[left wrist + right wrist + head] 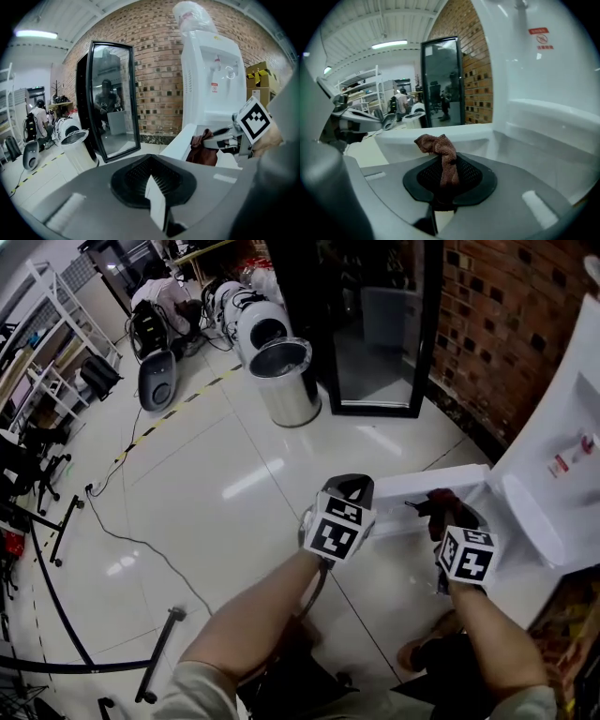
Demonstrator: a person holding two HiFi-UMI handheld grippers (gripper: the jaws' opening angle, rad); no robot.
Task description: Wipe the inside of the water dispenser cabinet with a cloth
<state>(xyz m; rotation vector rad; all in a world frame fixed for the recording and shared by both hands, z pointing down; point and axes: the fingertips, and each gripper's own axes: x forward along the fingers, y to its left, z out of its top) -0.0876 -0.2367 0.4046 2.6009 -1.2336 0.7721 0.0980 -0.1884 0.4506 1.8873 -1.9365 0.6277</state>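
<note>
My right gripper was clenched on brown cloth, held just beside open white door of water dispenser cabinet. My left gripper was clenched shut, empty, nearby.

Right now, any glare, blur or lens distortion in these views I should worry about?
Head view: bright streaks of glare on the glossy floor, and straight lines bend near the edges. Left gripper view: strong fisheye, dark corners, and the mirror shows reflections. Right gripper view: the cloth is sharp, while the white water dispenser looks washed out, with little detail.
</note>
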